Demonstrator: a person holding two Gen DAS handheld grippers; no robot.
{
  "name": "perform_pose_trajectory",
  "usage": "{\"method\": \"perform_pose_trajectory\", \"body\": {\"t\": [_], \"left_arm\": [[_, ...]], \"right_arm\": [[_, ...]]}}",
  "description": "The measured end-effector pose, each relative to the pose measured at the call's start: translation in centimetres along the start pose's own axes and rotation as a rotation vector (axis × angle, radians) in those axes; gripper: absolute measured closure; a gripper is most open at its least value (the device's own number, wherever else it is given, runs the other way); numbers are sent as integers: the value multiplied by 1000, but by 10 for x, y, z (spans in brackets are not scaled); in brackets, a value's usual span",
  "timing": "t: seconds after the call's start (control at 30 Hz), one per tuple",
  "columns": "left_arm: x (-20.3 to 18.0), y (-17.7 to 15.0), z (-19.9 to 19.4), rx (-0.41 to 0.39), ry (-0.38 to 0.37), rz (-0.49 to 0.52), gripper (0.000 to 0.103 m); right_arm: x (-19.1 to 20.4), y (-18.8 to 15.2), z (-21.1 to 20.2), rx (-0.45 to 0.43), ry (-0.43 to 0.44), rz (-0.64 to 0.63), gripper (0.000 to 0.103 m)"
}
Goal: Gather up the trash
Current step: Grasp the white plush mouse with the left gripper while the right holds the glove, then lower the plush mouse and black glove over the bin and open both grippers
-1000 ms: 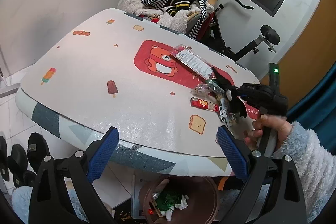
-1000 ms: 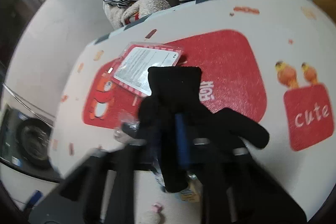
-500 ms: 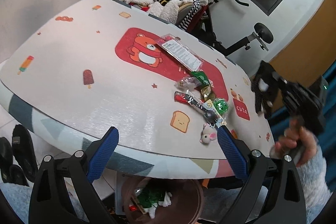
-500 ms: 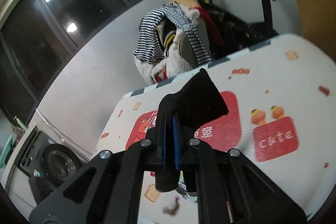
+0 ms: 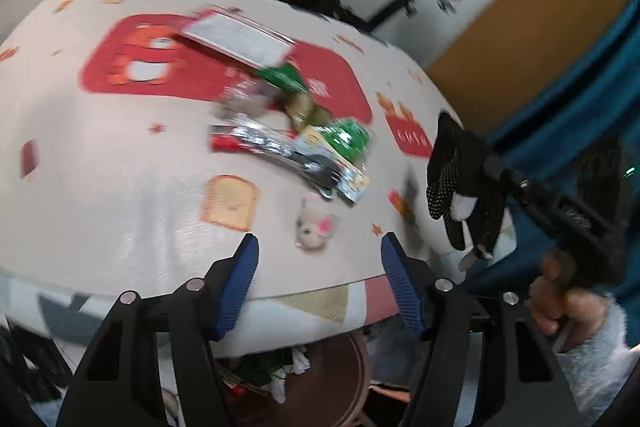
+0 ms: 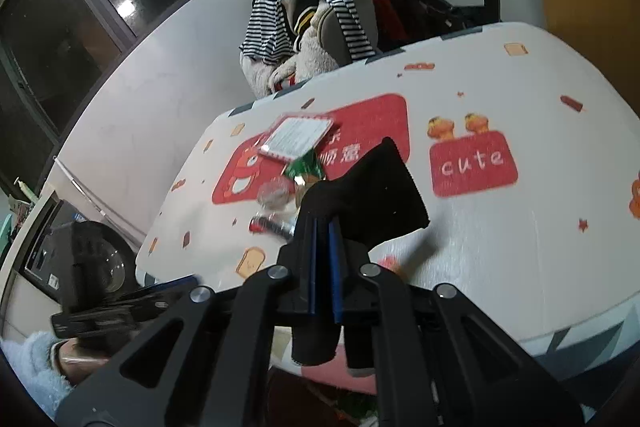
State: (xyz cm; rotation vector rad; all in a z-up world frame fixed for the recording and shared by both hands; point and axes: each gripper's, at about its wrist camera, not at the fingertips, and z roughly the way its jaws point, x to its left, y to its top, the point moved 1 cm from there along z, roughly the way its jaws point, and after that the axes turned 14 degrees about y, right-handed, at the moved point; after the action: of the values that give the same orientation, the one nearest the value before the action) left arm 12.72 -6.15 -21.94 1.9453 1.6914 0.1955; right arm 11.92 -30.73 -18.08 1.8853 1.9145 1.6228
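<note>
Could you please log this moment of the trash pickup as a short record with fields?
surface: table with a printed cloth
right claw: shut on a black glove, held above the table's near edge
left claw: closing, nothing between its pads, over the near edge
trash left on table: pile of wrappers, small pink and white scrap, flat labelled packet
bin: brown bin below the table edge, already holding trash
background: chair heaped with clothes
</note>
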Motion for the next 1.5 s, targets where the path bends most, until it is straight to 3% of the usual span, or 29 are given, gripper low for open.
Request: {"method": "perform_pose_trajectory", "body": {"t": [0.23,0.37,0.63,0.8,1.03,1.27,1.5], "left_arm": [[-28,9,45,34,72,118,54],[-29,6,62,58,114,123,83],[-23,-5,49,39,96,117,86],[-20,-13,13,12,73,146,86],[-8,-30,-37,-20,29,106,86],[8,-58,-70,18,-10,23,86],[9,-90,-78,40,14,14,85]], "right_arm": [[9,-18,-10,14,17,-34,93],[12,-22,-13,22,24,-31,93],[21,-31,-20,40,33,-39,93],[30,-38,-23,53,45,-50,93],[48,-46,-22,69,82,-57,93],[74,-57,-18,97,114,-76,93],[91,-70,-15,120,118,-77,93]]}}
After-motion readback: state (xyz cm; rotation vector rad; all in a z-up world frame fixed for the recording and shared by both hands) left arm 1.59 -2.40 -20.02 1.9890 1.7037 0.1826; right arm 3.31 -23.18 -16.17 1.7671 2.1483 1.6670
